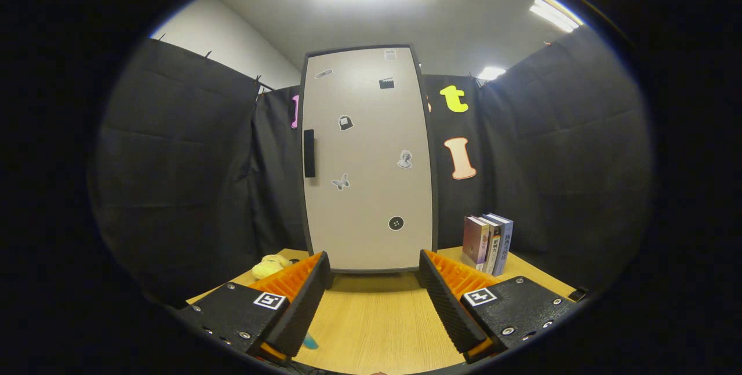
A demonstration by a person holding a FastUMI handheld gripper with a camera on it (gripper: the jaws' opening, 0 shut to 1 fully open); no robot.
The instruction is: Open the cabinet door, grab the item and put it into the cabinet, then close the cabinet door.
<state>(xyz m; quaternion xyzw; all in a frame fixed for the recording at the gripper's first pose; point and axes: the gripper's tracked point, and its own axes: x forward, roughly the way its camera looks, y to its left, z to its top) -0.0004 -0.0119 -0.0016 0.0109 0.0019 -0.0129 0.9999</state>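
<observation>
Gripper view: hand-held gripper (375, 299) spread wide, empty, above bench (377, 328). Cabinet door (368, 157) closed ahead; black handle (309, 153) at left edge, rigid, best grip. Yellow plush toy (270, 265) left, likely soft, light.

Gripper (374, 265) fingers spread wide over wooden table (377, 323), closed cabinet door (368, 157) beyond them, books (488, 243) right, yellow plush toy (270, 265) left.

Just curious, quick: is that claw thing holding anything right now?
Gripper: open, holding nothing; its fingers stand apart over the table, short of the closed cabinet door.
</observation>
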